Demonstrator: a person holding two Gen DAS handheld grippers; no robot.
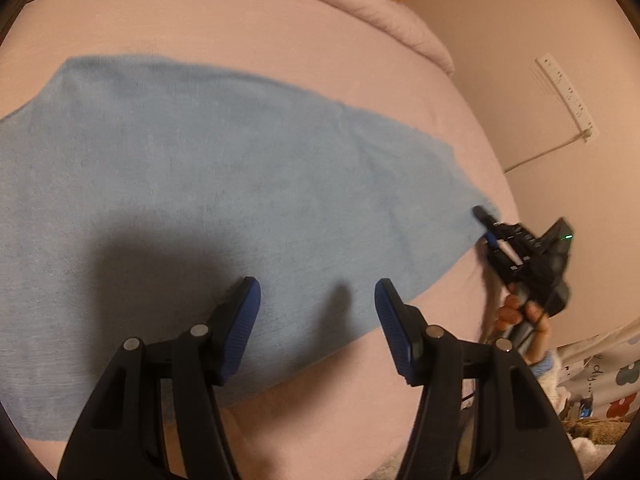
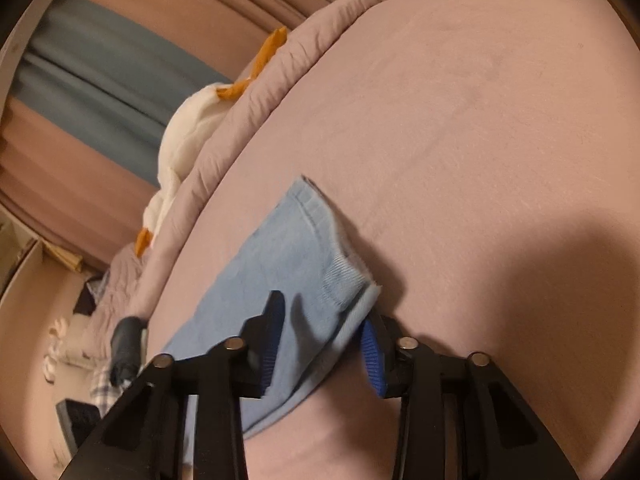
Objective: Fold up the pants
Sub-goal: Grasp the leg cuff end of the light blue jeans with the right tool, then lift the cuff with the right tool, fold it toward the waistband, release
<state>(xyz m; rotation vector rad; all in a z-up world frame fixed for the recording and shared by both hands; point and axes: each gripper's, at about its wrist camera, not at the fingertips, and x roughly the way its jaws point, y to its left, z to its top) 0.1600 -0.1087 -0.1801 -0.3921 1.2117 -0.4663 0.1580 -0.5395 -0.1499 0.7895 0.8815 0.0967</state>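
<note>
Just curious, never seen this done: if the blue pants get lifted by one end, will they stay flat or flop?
Probably flop: the blue pants lie limp on the bed, and their cuff already buckles. They look light.

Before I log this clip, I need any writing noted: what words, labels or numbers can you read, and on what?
"dy..." – the tail of a handwritten-style word on the patterned cloth at the lower right of the left wrist view; the rest is cut off.
Marks on the white power strip on the wall: too small to read.
Pants, bed: no writing.
</note>
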